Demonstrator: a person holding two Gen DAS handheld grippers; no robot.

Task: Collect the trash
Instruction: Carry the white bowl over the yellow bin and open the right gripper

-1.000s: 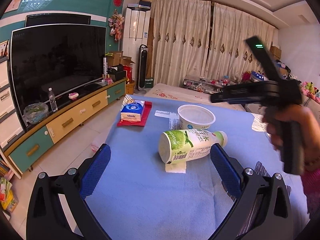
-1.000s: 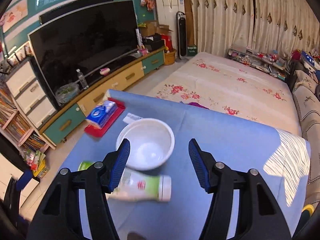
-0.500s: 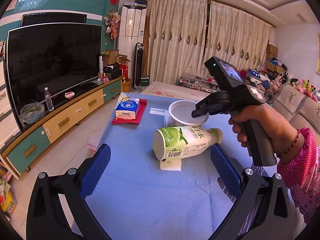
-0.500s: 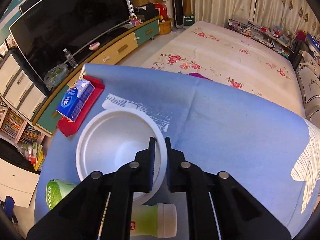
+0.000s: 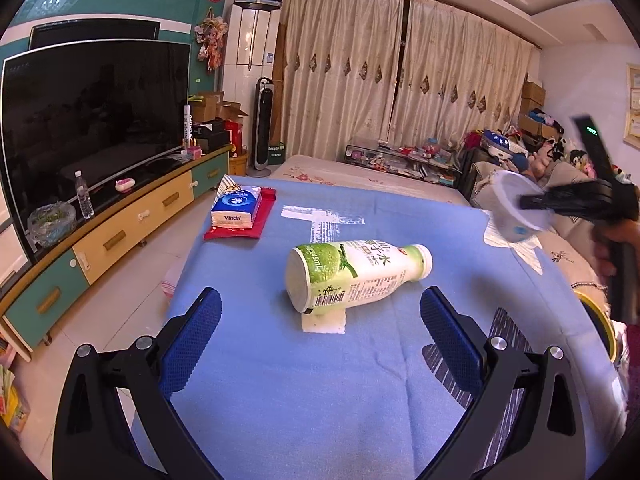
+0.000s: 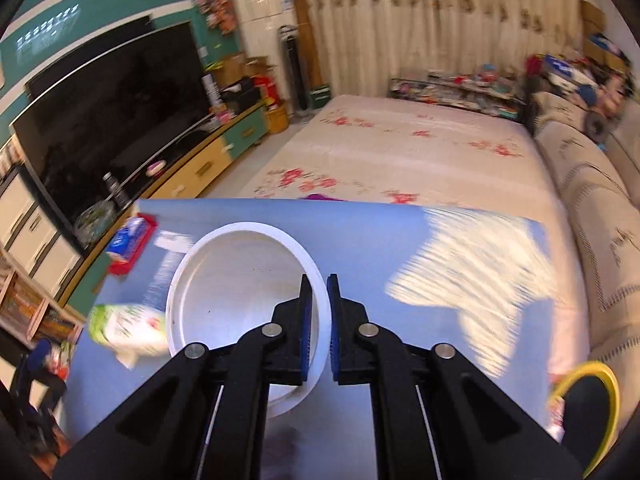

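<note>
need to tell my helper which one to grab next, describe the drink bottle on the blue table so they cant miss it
On the blue table, look near the middle, this side of the tissue pack on its red mat. The bottle lies on its side over a small white paper scrap: white plastic, green fruit label, white cap.

Both wrist views angle down at the blue table (image 5: pixel 304 392), sharing the bottle (image 5: pixel 356 274).

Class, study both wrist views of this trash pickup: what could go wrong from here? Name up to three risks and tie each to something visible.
1. The right gripper pinches the white cup only by a short stretch of rim, so it may slip or swing loose in the air.
2. The bottle lies on its side on the blue cloth; the open left gripper could nudge it into rolling away.
</note>
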